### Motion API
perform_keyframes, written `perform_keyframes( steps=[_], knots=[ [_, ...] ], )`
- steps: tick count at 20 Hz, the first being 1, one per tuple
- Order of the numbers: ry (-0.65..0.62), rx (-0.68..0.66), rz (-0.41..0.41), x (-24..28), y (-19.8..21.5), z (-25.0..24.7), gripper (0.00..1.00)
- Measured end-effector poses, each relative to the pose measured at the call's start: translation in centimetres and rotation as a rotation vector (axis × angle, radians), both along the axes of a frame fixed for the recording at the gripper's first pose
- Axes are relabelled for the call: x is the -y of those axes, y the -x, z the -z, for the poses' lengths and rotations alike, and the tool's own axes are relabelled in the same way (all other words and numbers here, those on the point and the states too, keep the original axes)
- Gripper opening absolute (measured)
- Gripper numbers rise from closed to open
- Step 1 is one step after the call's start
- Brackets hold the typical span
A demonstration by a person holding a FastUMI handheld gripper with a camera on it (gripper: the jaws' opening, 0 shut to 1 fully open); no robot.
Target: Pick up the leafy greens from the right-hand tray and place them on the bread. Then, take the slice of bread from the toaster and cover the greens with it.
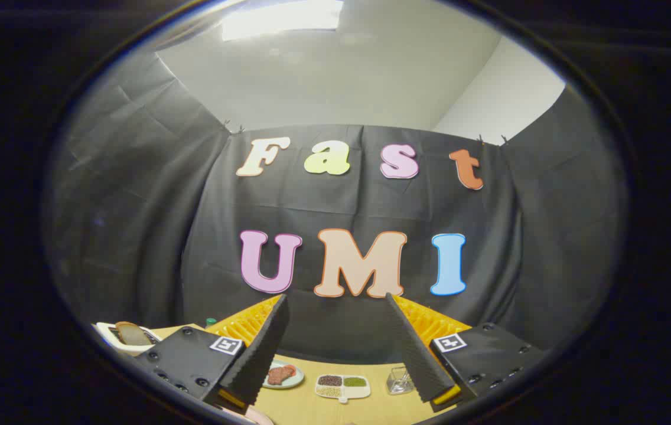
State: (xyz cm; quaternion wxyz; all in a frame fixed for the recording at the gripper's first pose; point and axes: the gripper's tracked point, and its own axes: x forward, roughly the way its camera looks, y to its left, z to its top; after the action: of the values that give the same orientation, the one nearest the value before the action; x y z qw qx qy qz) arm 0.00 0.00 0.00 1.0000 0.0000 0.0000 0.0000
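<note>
The opening step looks to be in hand: the jaws (335, 301) stand wide apart and hold nothing, raised high above the counter (312, 404) and aimed mostly at the booth wall, so the greens are not yet picked up.

Low between the jaws lies a small divided tray (342, 386) with dark, green and pale fillings; whether its green part is the leafy greens is too small to tell. Just inside the left jaw sits a plate (282, 375) carrying something reddish. Just inside the right jaw stands a small clear container (397, 381).

Well out beyond the left jaw, the toaster (120, 337) shows a brown slice of bread (132, 333) standing upright in its slot, untouched. The bread meant to receive the greens cannot be made out.

The next move, as I judge it, calls for tipping the jaws downward and lowering them toward the tray until the greens sit squarely between them before closing.
</note>
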Motion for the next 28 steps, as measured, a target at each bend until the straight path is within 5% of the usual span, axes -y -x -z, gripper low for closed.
perform_keyframes(
  steps=[19, 28],
  knots=[
    [0.065, -0.004, 0.005, 3.1, -2.1, 0.6, 1.00],
    [0.048, -0.072, -0.068, 2.8, -1.1, 3.3, 1.00]
  ],
)
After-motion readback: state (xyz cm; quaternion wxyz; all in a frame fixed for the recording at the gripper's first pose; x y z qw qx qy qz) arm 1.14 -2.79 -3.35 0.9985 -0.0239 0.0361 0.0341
